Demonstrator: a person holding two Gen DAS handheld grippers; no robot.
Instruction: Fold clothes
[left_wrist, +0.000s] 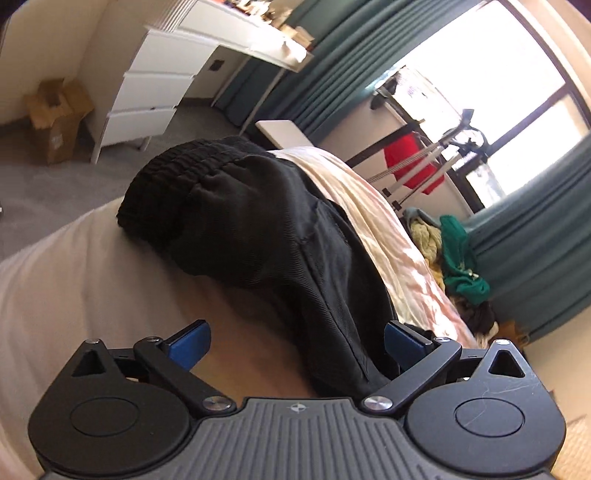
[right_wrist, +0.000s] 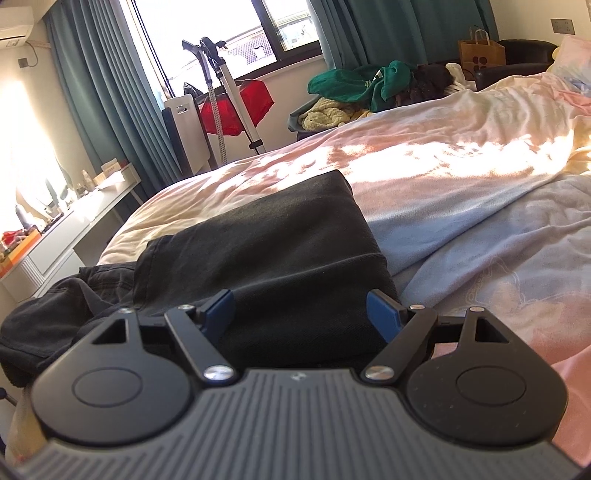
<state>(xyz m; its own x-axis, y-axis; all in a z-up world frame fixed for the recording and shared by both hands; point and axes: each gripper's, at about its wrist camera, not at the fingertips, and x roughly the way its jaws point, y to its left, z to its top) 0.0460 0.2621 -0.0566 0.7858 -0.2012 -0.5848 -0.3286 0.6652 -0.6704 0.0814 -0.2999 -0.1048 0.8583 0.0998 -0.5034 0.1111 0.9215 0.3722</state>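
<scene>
With both the left gripper and right gripper spread wide and holding nothing, the black shorts, lying half-folded on the bed, are best regripped at the waistband and folded over evenly.

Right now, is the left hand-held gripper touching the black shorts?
Cannot tell. In the left wrist view the open left hand-held gripper has the black shorts running past its right finger, hiding any gap.

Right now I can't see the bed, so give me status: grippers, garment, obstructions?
Left gripper open, empty. Right gripper open, empty, over the black garment. Garment lying on the bed, waistband bunched. Nothing in the way.
</scene>
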